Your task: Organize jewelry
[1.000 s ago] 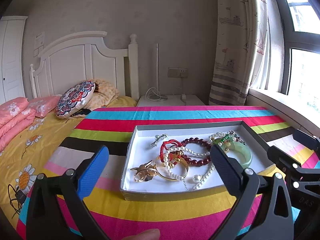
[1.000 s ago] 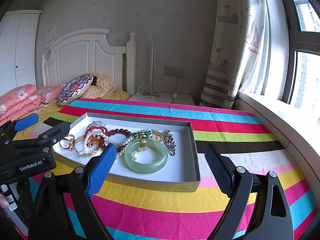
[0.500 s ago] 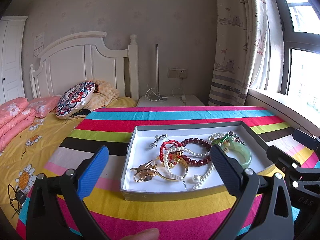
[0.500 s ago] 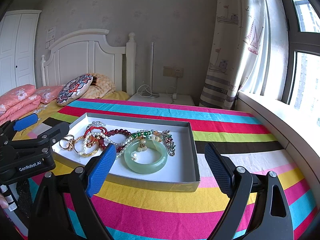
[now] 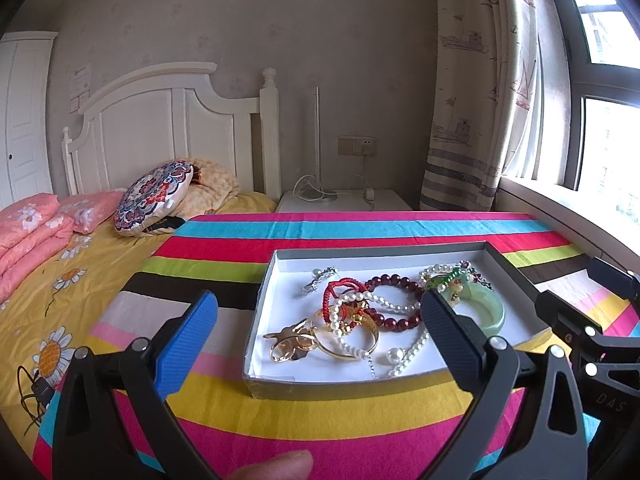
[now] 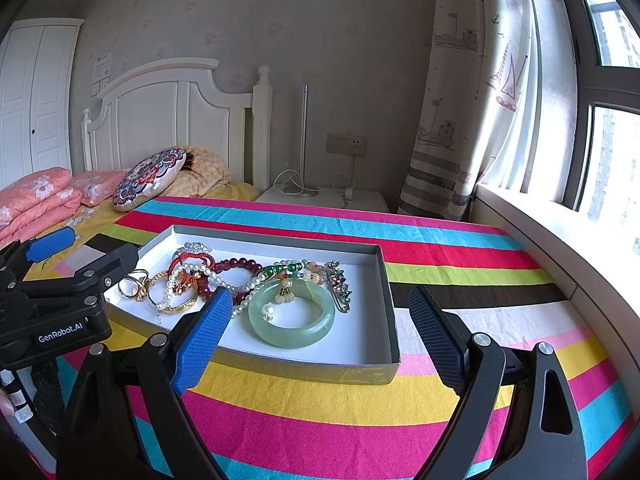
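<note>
Both claws spread wide, nothing between the pads. My left claw [image 5: 320, 336] hangs short of the near edge of the grey tray [image 5: 344, 386], its gap framing the tangle: gold bangle [image 5: 352, 350], red cord [image 5: 340, 288], dark red bead bracelet [image 5: 394, 300], pearl strand [image 5: 408, 354]. My right claw [image 6: 320, 328] sits before the jade bangle [image 6: 291, 318], lying flat at the tray's right-hand end. Tray's long axis runs left to right on the striped bench [image 6: 360, 400]. Right is nearer the jade, left nearer the gold. All pieces lie heaped, overlapping; sorted or not, can't judge.
</note>
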